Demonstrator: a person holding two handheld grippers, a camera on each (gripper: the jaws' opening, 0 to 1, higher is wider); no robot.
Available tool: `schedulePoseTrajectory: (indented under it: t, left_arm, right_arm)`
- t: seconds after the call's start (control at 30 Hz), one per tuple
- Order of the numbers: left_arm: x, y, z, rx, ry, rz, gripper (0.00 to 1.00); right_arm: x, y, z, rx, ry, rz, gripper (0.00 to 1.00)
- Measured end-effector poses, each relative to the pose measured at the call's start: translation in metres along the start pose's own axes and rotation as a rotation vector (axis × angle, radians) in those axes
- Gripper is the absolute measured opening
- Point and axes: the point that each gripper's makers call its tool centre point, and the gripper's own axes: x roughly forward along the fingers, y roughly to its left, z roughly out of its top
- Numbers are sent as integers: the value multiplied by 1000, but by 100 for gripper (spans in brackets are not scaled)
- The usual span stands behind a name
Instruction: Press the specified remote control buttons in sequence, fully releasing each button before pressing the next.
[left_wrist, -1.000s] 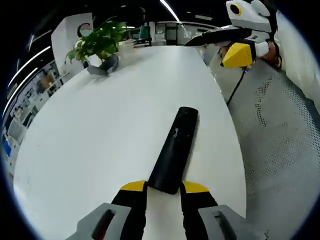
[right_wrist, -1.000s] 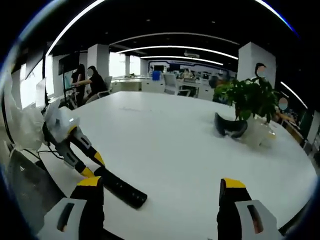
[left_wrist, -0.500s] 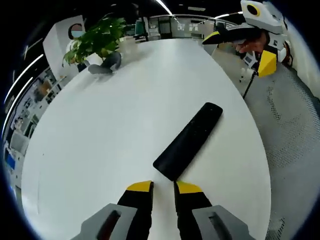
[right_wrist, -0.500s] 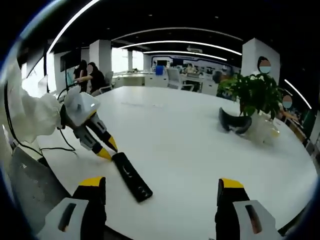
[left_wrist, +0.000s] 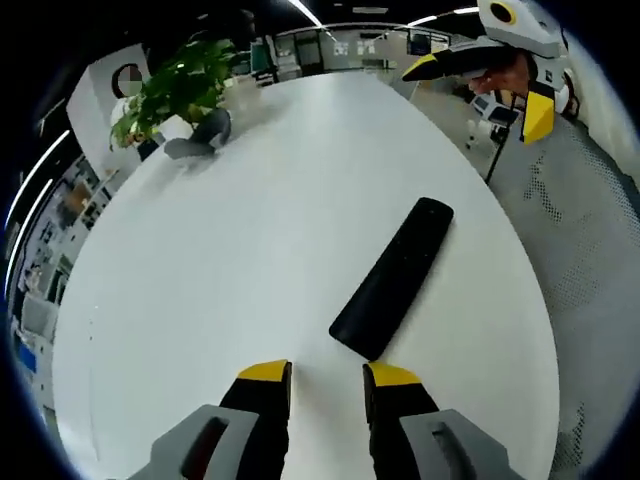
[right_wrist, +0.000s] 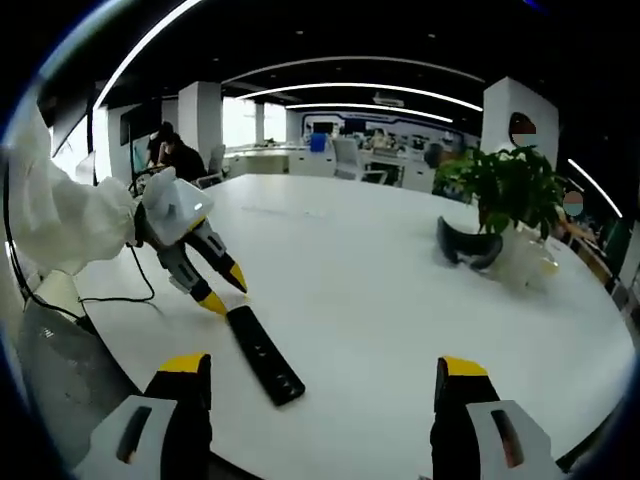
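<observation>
remote: black remote (left_wrist: 392, 278) lies flat on the white worktop (left_wrist: 230, 250), close to its edge, nothing touching it
left tool: my left tool (left_wrist: 325, 378) sits just short of the remote's near end, jaws a little apart, holding nothing
right tool: my right tool (right_wrist: 320, 368) is spread wide, empty, off to the side
plant: potted plant (right_wrist: 505, 190) at the far end

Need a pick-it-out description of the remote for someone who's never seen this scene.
Start at the big white oval table. The potted plant stands at its far end; at the near end, just ahead of the left hand-held gripper, lies the remote. It is a slim black bar lying flat, the only dark thing on that end of the table.
</observation>
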Motion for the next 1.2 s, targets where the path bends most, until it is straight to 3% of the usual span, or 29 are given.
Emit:
schedulePoseTrajectory:
  t: [0.1,0.2,0.4,0.5,0.67,0.77,1.2]
  left_arm:
    - [-1,0,2,29,5,-1,31]
    - [-1,-11,2,34,27,-87,37]
    - [4,-11,14,70,8,-69,40]
    - [11,-16,24,79,-15,-103,43]
    - [17,-16,34,83,-30,-113,40]
    - [19,-24,38,94,-46,-148,32]
    - [19,-22,36,85,-42,-158,25]
  right_arm:
    - [0,-1,-1,3,3,-1,92]
    - [0,-1,-1,5,6,-1,92]
    - [1,-1,-2,4,11,-2,91]
    - [1,-1,-3,3,17,-3,91]
    - [2,-3,-4,2,27,-9,91]
    - [2,-5,-5,6,30,-18,91]
    - [4,-5,-11,1,63,-20,89]
